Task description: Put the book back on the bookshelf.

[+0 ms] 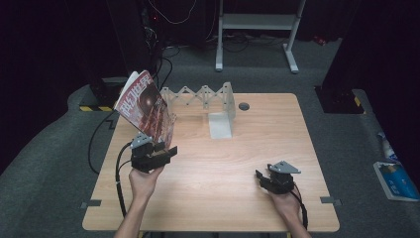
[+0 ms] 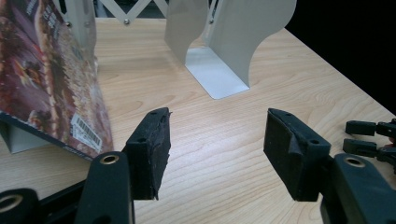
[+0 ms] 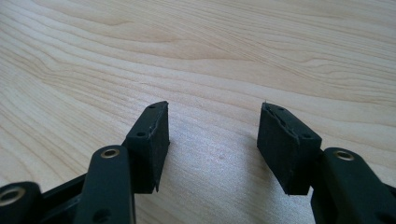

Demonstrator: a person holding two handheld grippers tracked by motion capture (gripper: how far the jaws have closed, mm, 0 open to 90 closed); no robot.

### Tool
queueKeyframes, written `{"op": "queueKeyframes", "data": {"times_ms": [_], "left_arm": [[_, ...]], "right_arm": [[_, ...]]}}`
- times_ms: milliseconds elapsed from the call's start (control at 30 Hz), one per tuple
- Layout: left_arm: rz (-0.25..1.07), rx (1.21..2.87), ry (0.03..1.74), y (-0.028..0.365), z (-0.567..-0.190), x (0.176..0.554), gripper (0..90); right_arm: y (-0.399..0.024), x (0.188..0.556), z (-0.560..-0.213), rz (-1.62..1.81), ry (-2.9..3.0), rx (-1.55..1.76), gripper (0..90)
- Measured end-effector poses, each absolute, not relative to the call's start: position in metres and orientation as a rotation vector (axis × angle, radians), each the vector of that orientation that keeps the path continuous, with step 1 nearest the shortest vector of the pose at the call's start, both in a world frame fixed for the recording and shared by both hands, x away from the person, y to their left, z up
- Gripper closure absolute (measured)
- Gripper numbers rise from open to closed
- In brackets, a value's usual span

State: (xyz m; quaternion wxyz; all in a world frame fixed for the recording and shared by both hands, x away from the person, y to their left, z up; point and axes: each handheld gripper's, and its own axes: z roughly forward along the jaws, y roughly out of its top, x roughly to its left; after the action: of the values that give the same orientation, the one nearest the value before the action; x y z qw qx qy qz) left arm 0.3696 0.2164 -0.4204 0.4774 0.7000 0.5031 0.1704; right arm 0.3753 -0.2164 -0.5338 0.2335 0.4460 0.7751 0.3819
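A red-covered magazine (image 1: 146,104) stands tilted at the table's back left; in the left gripper view the magazine (image 2: 46,79) leans with its lower edge on a grey bookend base (image 2: 16,137). My left gripper (image 1: 166,148) hovers just right of its lower corner, and the left gripper (image 2: 217,116) is open with only bare wood between its pads. A white expanding bookend rack (image 1: 198,94) runs along the back, its end plate (image 2: 219,70) upright. My right gripper (image 1: 261,176) rests near the front right; the right gripper (image 3: 212,107) is open over bare table.
The wooden table (image 1: 213,168) has a round cable hole (image 1: 243,105) at the back. On the grey floor behind stands a metal frame (image 1: 257,29); a blue and white item (image 1: 396,178) lies to the right. Cables trail at the left.
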Motion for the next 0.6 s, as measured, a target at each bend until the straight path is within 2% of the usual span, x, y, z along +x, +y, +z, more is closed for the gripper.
{"op": "queueKeyframes", "data": {"times_ms": [600], "left_arm": [[0.382,1.732,1.204,0.2,-0.427,0.373,41.1]], "right_arm": [[-0.216,0.375,-0.534,1.048,2.129,1.223,43.8]]}}
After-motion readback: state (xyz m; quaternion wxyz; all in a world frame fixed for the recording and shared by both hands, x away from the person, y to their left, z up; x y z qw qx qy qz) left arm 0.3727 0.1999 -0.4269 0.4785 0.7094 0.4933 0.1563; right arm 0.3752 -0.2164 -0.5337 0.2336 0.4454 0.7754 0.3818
